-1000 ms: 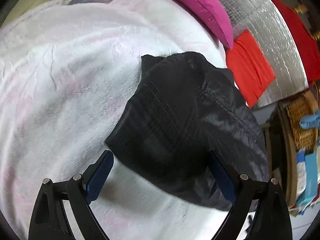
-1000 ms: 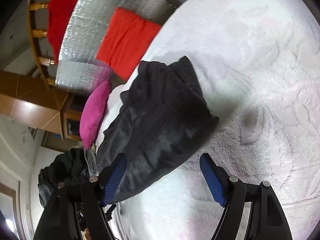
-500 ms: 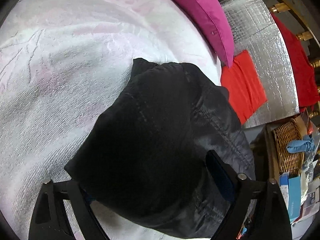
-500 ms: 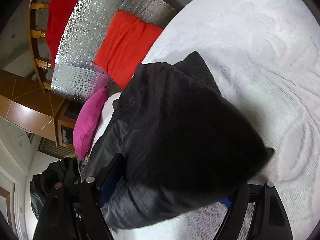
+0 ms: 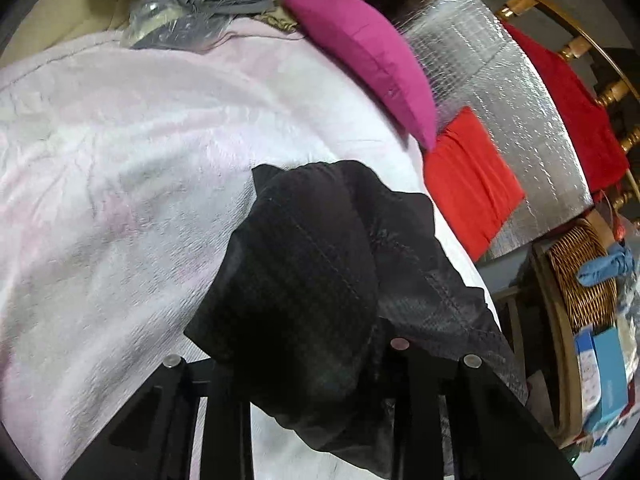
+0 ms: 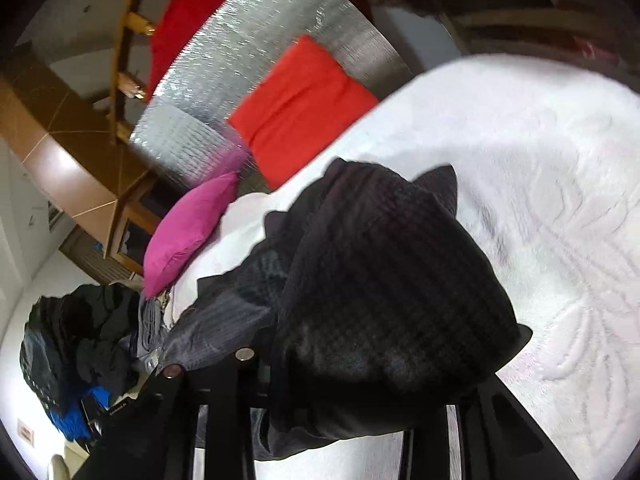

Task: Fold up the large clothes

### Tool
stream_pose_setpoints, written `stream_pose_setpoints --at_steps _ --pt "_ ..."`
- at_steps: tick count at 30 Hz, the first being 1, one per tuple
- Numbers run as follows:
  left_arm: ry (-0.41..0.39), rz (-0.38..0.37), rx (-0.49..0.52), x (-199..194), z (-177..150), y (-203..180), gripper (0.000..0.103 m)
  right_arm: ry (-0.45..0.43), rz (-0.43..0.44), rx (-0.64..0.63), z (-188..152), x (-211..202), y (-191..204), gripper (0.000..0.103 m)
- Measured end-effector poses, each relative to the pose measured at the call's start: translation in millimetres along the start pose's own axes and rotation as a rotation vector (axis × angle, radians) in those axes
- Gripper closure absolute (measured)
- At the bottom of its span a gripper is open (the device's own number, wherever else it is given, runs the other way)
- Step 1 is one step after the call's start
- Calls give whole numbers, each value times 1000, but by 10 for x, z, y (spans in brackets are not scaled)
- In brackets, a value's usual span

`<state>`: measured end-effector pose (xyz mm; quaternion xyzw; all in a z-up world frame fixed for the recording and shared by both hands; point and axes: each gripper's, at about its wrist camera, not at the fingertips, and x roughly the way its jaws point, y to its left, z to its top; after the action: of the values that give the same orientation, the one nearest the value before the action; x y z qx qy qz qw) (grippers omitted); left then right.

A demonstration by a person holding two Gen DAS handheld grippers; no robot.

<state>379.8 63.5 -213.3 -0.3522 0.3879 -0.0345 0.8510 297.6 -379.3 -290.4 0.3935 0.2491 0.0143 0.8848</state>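
In the left wrist view, a black garment (image 5: pixel 316 280) is seen bunched over the front of the left gripper (image 5: pixel 304 364). The fingers are covered by the fabric, so it cannot be told for certain whether they are clenched on it, though the arms appear drawn close together. The garment is draped down onto a pale pink bedspread (image 5: pixel 120 184). Beyond it, a magenta pillow (image 5: pixel 372 64) and a red cushion (image 5: pixel 468 176) are seen against a silver quilted sheet (image 5: pixel 504 92). A wicker basket (image 5: pixel 580 280) is seen at the right edge.

In the right wrist view, the same garment (image 6: pixel 384 300) is heaped over the right gripper (image 6: pixel 352 380), whose fingers are likewise hidden, so its grasp cannot be told. The bedspread (image 6: pixel 560 168) is spread to the right. A dark pile of clothes (image 6: pixel 76 344) is seen at the lower left.
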Motion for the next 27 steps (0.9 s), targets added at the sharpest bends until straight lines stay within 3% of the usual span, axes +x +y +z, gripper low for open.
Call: stream_pose_setpoints --at_steps 8,14,16,17,18,20,25,27 --pt "68 11 78 -545 -578 133 72 89 -18 -16 -332 -569 -147 68" --pt "92 -2 98 -978 -1055 332 69 92 -13 35 -626 -1058 -372 68" --pt "118 20 92 -950 -1121 388 62 134 -29 67 -652 -1021 -474 63" --pt "135 30 84 -958 -1134 429 58 169 -42 108 -659 -964 -544 56" --pt "167 38 60 -964 -1145 480 54 210 -62 156 -673 -923 -618 42" --pt "205 28 36 -1069 -1162 562 49 294 -79 248 -725 -906 -750 38" --pt "253 30 203 -1616 -1190 511 43 405 -96 154 -753 -1304 -716 38" --pt "227 14 280 -1863 -1125 426 41 431 -108 83 -702 -1518 -628 38"
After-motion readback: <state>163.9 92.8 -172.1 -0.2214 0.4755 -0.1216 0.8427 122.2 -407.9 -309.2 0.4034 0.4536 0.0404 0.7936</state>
